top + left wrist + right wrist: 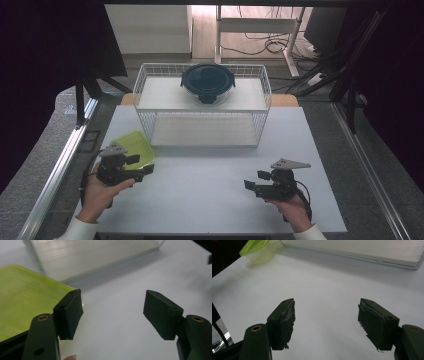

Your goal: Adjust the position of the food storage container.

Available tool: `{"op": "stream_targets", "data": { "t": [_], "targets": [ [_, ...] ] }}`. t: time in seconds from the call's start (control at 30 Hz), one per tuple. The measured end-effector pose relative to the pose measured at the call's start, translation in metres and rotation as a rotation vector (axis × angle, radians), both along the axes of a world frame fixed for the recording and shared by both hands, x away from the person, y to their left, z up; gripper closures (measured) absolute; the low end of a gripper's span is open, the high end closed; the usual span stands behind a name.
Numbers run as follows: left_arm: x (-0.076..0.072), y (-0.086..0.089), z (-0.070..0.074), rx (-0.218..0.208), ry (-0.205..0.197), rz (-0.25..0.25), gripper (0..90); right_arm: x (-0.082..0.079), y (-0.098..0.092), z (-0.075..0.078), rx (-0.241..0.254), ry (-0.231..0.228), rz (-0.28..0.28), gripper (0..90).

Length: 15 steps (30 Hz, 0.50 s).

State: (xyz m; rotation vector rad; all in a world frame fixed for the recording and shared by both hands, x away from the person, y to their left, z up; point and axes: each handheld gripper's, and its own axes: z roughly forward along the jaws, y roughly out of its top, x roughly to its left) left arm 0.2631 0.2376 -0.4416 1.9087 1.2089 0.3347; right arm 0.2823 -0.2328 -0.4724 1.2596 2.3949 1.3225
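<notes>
Step in hand, as I read it: approach to the green box (134, 148), no grasp yet. The box lies near the left edge of the surface (215, 195), just in front of the wire rack's (202, 107) left front corner. It looks tilted in the high view, one side lifted; I can't tell what props it.

Left gripper (137, 166) hovers right at the box's near side. In the left gripper view its fingers (70, 312) stand apart with bare surface between them; the box (27, 300) sits off to the side of one finger, not in the gap. So released, nothing held. Whether that finger touches the box rim I can't tell, since the frame is blurred there.

Right gripper (251, 186) rests low near the front right of the surface, well apart from the box. Its fingers (283, 322) are spread too, with nothing between them; the pads look frayed. The box (260, 250) shows far off in the right gripper view, near the rack base.

A dark round lidded bowl (207, 81) sits on the rack's top shelf, untouched. The lower shelf is bare.

Next move, judged: the left gripper needs to swing sideways so one box wall or rim goes between the fingers, then close on it. The wall is thin and the plastic slick, so a deep, square bite is needed. The tilt may shift the box when nudged. The right gripper could brace it, but it is far away now.
</notes>
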Motion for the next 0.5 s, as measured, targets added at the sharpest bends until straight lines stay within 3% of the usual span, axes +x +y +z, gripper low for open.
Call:
{"op": "stream_targets", "data": {
  "t": [0.13, 0.33, 0.4, 0.43, 0.5],
  "targets": [
    [0.014, 0.019, 0.008, 0.021, -0.014, 0.063, 39.2, 0.002, 0.001, 0.000, -0.001, 0.000, -0.004, 29.5],
    [0.047, 0.048, 0.002, 0.080, 0.028, 0.121, 58.1, 0.004, 0.005, -0.002, -0.012, 0.003, 0.012, 29.1],
    [0.057, 0.057, -0.001, 0.059, 0.042, 0.113, 62.3, 0.005, 0.004, -0.002, -0.012, 0.005, 0.008, 29.1],
    [0.064, 0.065, -0.003, 0.015, 0.056, 0.096, 64.0, 0.005, 0.004, -0.002, -0.013, 0.006, 0.007, 29.1],
    [0.073, 0.073, -0.006, 0.015, 0.065, 0.099, 68.3, 0.005, 0.004, -0.003, -0.016, 0.007, 0.006, 28.8]
  ]
}}
